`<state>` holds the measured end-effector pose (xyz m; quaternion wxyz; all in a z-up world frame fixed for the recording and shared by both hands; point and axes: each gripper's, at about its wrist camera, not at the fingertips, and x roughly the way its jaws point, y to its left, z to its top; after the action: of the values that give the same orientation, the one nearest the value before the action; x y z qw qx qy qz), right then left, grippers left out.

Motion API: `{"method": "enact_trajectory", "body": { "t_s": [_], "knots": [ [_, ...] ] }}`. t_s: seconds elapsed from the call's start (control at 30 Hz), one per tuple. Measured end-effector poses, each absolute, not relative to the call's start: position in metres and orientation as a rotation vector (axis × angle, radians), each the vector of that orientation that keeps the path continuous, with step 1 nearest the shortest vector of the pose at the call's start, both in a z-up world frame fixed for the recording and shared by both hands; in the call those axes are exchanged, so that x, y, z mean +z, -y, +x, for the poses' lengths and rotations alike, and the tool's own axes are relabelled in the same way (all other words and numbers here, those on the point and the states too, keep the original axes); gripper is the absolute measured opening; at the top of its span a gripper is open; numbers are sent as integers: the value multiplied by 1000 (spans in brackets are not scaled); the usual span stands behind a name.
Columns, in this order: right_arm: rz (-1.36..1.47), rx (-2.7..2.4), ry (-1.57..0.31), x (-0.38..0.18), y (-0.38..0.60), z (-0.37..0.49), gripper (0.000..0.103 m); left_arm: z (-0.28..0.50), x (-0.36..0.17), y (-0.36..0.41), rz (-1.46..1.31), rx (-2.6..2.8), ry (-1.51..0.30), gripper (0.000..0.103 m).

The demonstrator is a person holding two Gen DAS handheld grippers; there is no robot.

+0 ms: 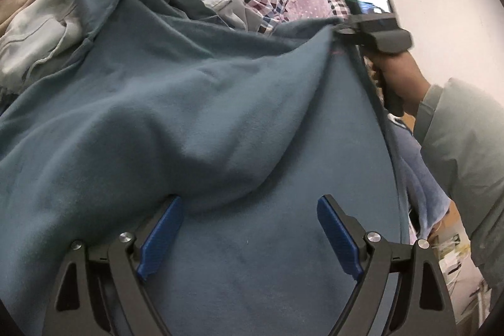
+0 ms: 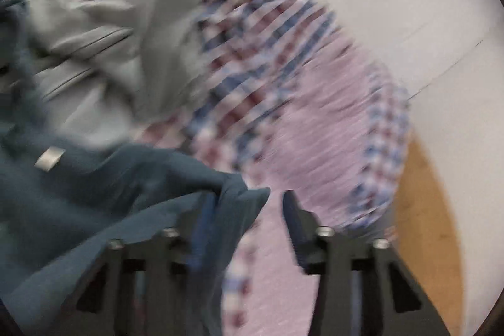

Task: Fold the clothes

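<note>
**Teal fleece draped across both grippers**

Left gripper [image 1: 249, 225] jaws spread, teal fleece [image 1: 189, 103] lying over them. Right gripper [image 2: 245, 219] jaws apart, fleece corner between them, unpinched. Grey garment [image 2: 104, 52] and checked bedding [image 2: 267, 77] lay beyond.

My left gripper [image 1: 250, 218] has matte black linkage arms with triangular cut-outs, round silver pivot screws [image 1: 125, 237] and ribbed blue pads [image 1: 160, 236] on the fingers. My right gripper [image 2: 249, 221] is built alike, black with silver screws, its blue pads blurred; seen from the left wrist, it carries a dark grey camera block with a small lit screen [image 1: 371, 0]. I wear a pale grey-green sleeve [image 1: 463, 144] with a ribbed cuff.
</note>
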<state>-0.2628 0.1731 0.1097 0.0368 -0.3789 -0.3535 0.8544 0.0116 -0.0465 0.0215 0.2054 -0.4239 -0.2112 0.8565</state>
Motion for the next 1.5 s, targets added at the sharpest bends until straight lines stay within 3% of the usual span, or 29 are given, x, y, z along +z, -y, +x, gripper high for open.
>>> {"method": "enact_trajectory", "body": {
  "t_s": [0.17, 0.3, 0.5, 0.6, 0.67, 0.7, 0.73, 0.77, 0.9, 1.0, 1.07, 1.2, 1.23, 1.27, 1.33, 1.5],
  "knots": [
    [-1336, 2796, 600, 127, -254, -200, 77, 11, 21, 47, -1186, 2394, 570, 90],
    [-1538, 2809, 243, 117, -327, -146, 77, 11, 20, 53, -1186, 2396, 568, 90],
    [-1783, 2750, 130, 80, -387, -59, 75, 10, 22, 48, -1178, 2430, 517, 90],
    [-1850, 2789, 114, 74, -392, -28, 67, 12, 23, 41, -1172, 2456, 467, 90],
    [-1890, 2780, 179, 68, -389, -21, 49, 12, 23, 37, -1169, 2470, 433, 91],
    [-1905, 2774, 219, 66, -387, -19, 45, 13, 23, 36, -1168, 2473, 423, 92],
    [-1915, 2775, 255, 64, -385, -17, 29, 13, 23, 35, -1167, 2474, 417, 93],
    [-1918, 2787, 283, 66, -383, -16, 5, 13, 23, 34, -1167, 2475, 411, 93],
    [-1790, 2697, 579, 82, -380, -29, 5, 12, 23, 33, -1168, 2475, 403, 93],
    [-1429, 2518, 812, 119, -399, -60, 5, 12, 23, 32, -1169, 2475, 399, 93],
    [-1157, 2398, 861, 152, -416, -84, 6, 12, 23, 32, -1170, 2475, 397, 94],
    [-1039, 2327, 527, 199, -442, -102, 12, 11, 23, 31, -1173, 2474, 392, 94],
    [-1047, 2368, 483, 201, -437, -96, 21, 11, 24, 31, -1174, 2472, 389, 95],
    [-1060, 2412, 457, 202, -430, -87, 40, 11, 24, 31, -1174, 2470, 389, 95],
    [-1107, 2491, 490, 195, -410, -60, 58, 11, 24, 32, -1175, 2465, 395, 95],
    [-1292, 2620, 484, 156, -367, 25, 62, 11, 25, 32, -1180, 2462, 394, 95]
  ]
}}
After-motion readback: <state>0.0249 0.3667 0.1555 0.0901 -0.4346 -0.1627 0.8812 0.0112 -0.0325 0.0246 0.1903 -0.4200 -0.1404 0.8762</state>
